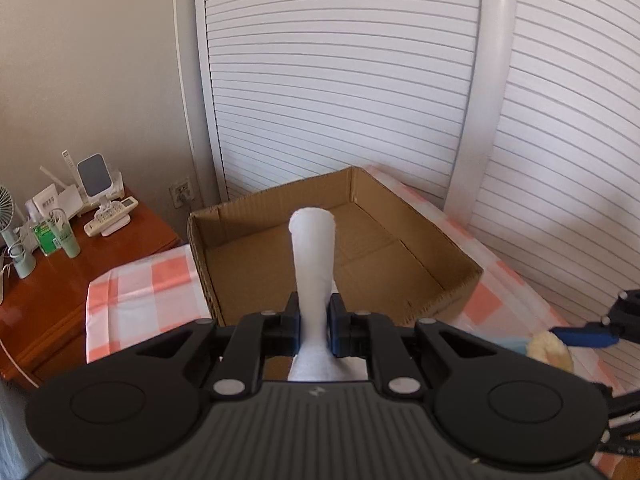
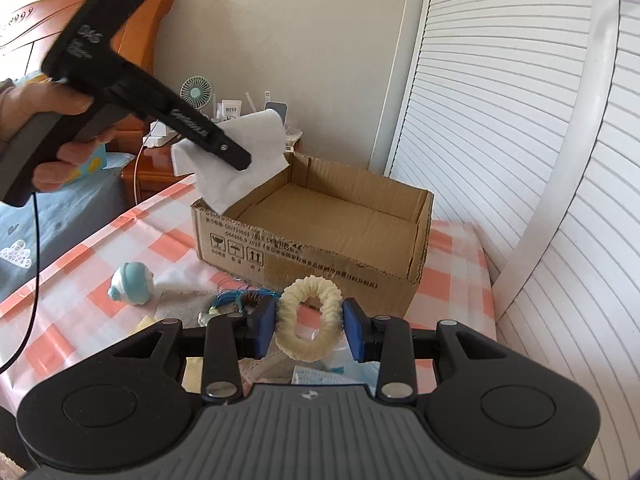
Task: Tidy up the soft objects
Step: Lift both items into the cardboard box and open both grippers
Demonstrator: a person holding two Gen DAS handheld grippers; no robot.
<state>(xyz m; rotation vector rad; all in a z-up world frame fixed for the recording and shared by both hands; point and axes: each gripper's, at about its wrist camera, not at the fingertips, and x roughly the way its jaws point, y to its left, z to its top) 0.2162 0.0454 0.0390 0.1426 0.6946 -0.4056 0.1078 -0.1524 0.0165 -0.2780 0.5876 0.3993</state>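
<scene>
The left hand-held gripper (image 1: 314, 322) is pinching a soft white folded cloth (image 1: 314, 256), held in the air over the open brown cardboard box (image 1: 440, 240) that sits on the bench (image 1: 132, 288) with its pink and white checked cover. The right hand-held gripper (image 2: 309, 330) is squeezing a fluffy cream ring, maybe a hair scrunchie (image 2: 310, 328), low at the box's 6 o'clock side. To do this step well, lower the cloth deep inside the box walls before letting go, so it lands flat. A little round blue toy (image 2: 132, 282) waits at 9 o'clock on the bench.
</scene>
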